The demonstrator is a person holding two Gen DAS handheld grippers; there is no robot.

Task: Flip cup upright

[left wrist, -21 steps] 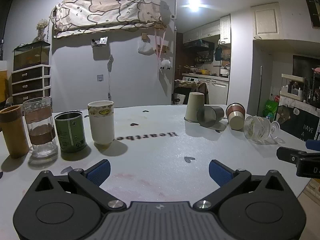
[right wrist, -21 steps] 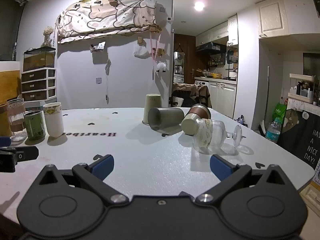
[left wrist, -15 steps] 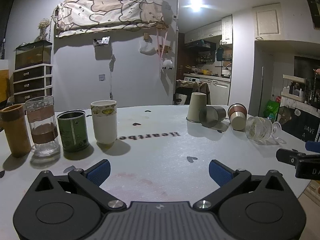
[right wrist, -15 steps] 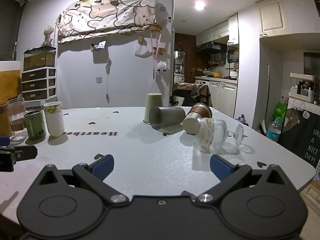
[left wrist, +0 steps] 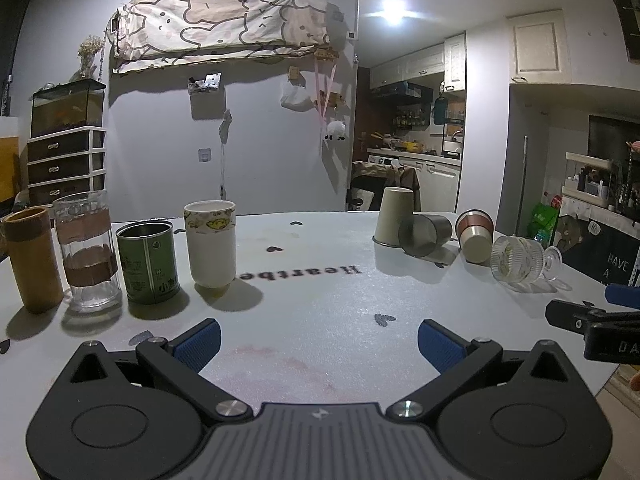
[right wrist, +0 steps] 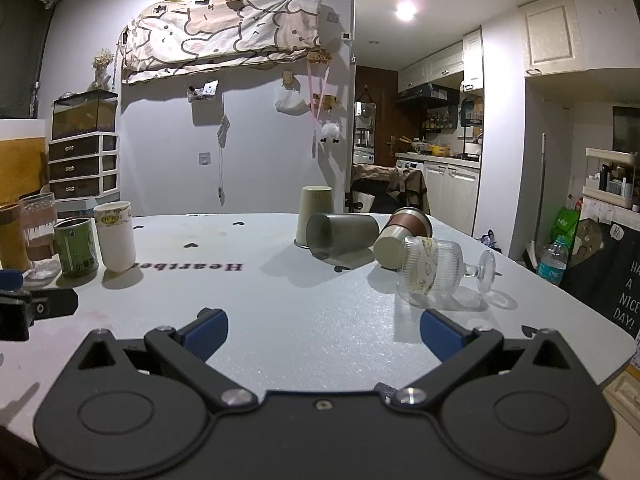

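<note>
Drifted slightly nearer: ribbed clear glass goblet (right wrist: 430, 270) on its side, stem pointing right, just ahead-right of right gripper (right wrist: 323, 330); left gripper (left wrist: 318, 338) farther; both spread, empty.

- The white rounded worktop (left wrist: 320, 304) has small dark hearts and the printed word "Heartbeat".
- At its left stand upright, in a row: a brown bamboo tube cup (left wrist: 32, 258), a clear glass with brown bands (left wrist: 86, 248), a green metal tin (left wrist: 147, 262), a white ceramic cup with yellow pattern (left wrist: 211, 242).
- At its right: a beige paper cup upside down (right wrist: 314, 216), a grey tumbler on its side (right wrist: 342, 234), a copper-banded cup on its side (right wrist: 402, 236), a ribbed clear stemmed glass on its side (right wrist: 434, 270).
</note>
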